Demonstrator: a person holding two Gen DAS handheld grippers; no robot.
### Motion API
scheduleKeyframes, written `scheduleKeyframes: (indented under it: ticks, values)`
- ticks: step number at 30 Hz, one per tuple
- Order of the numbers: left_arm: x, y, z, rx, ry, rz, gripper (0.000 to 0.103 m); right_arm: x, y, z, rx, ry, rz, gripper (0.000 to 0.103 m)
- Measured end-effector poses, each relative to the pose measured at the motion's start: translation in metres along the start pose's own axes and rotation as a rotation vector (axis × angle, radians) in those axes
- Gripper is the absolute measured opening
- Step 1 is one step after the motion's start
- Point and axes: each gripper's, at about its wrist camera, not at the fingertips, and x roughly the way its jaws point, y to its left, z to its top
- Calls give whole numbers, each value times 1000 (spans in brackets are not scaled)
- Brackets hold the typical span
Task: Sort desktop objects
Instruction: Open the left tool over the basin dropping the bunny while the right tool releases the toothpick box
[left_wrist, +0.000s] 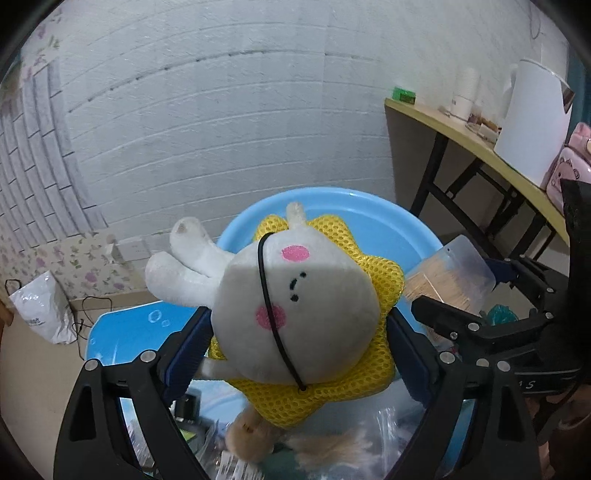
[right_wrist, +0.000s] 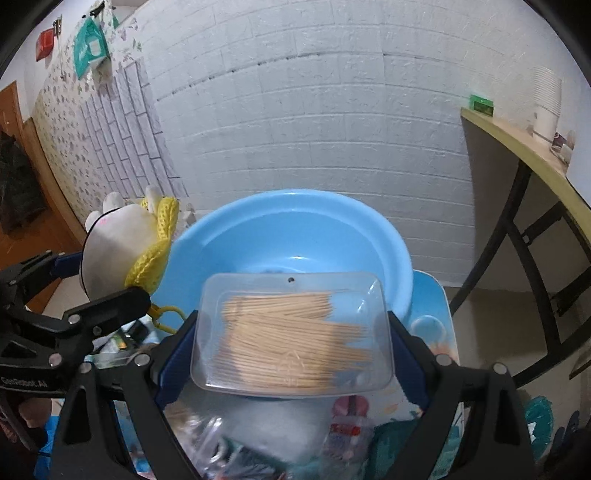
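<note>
Toothpick box (right_wrist: 291, 332), plush (left_wrist: 299, 310) over basin (right_wrist: 236, 236)

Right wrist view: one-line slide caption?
Right tool grips a clear plastic box of wooden toothpicks above a light-blue plastic basin; left tool holds a white plush rabbit.

A blue table top (right_wrist: 439, 314) with a bubble print carries a blue basin (right_wrist: 295, 236) at its far side; nearer lie blurred plastic packets (right_wrist: 207, 435). At far right a wooden table (left_wrist: 472, 144) holds a white kettle (left_wrist: 532, 122), paper cups (left_wrist: 465, 92), a green box (left_wrist: 404, 94)
</note>
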Motion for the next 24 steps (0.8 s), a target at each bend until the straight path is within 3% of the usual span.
scheduleKeyframes:
  ticks: [4, 5, 11, 20, 24]
  values:
    - [16, -2, 2, 6, 26, -31, 92, 9, -6, 0, -4, 14, -33, 93]
    - [18, -3, 2, 10, 28, -33, 96, 10, -8, 1, -3, 16, -37, 93]
    - [8, -1, -6, 14, 11, -22, 102, 14, -4, 3, -15, 20, -48, 93]
    - [-8, 43, -37, -100, 36, 57, 103, 21, 12, 5, -32, -3, -15, 93]
    - [-16, 68, -49, -197, 44, 70, 103, 30, 10, 5, 16, 21, 27, 93]
